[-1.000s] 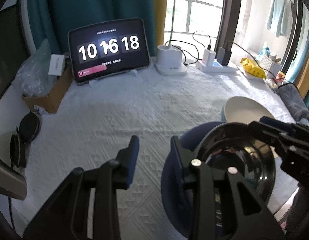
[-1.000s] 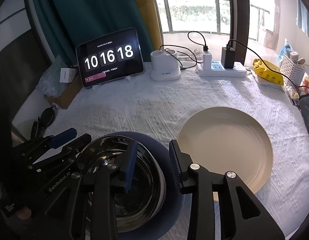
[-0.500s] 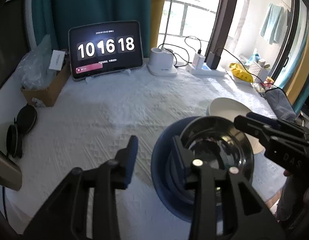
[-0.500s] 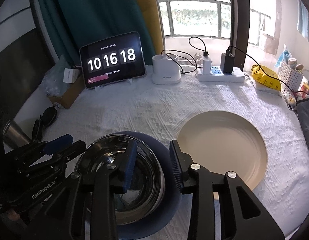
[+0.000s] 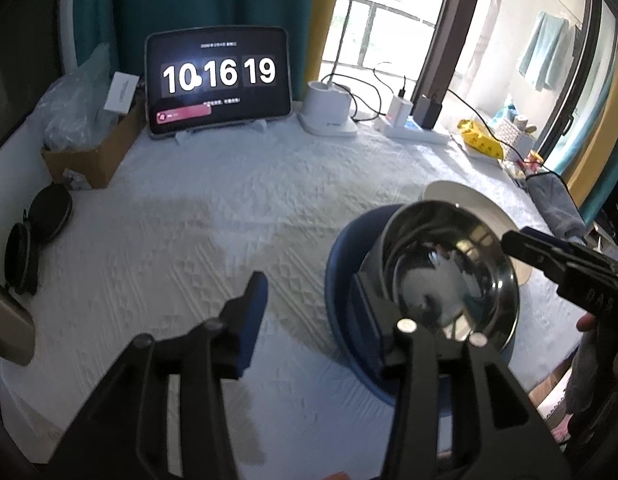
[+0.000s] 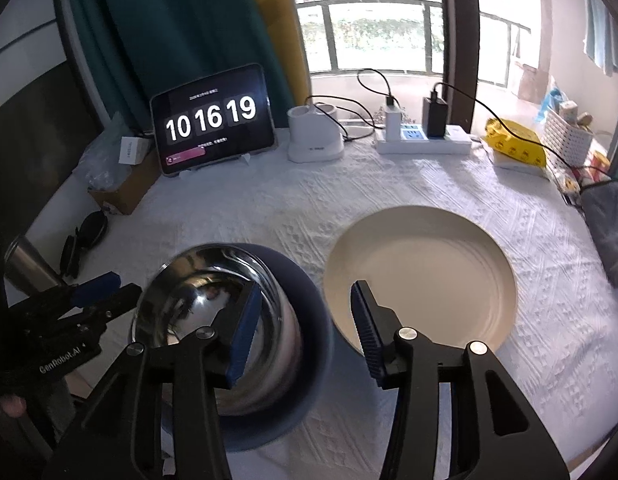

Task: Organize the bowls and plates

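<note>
A shiny steel bowl (image 5: 449, 272) sits nested in a dark blue bowl (image 5: 345, 264) on the white tablecloth, and both look tilted. They also show in the right wrist view, steel bowl (image 6: 197, 292) inside blue bowl (image 6: 305, 320). A cream plate (image 6: 421, 276) lies flat to their right, and its far edge shows in the left wrist view (image 5: 469, 200). My left gripper (image 5: 309, 320) is open, its right finger against the blue bowl's near wall. My right gripper (image 6: 305, 332) is open, its left finger inside the steel bowl, the right over the plate's near edge.
A tablet clock (image 6: 213, 124), a white charger base (image 6: 315, 140) and a power strip (image 6: 425, 140) with cables line the back. A cardboard box (image 5: 93, 152) and black headphones (image 5: 33, 232) are at the left. A grey cloth (image 6: 609, 220) and a yellow packet (image 6: 517, 148) are at the right.
Both grippers have pulled back and risen, so more of the table shows. The stacked bowls now look tilted and blurred with motion. The clock has changed from 18 to 19.
</note>
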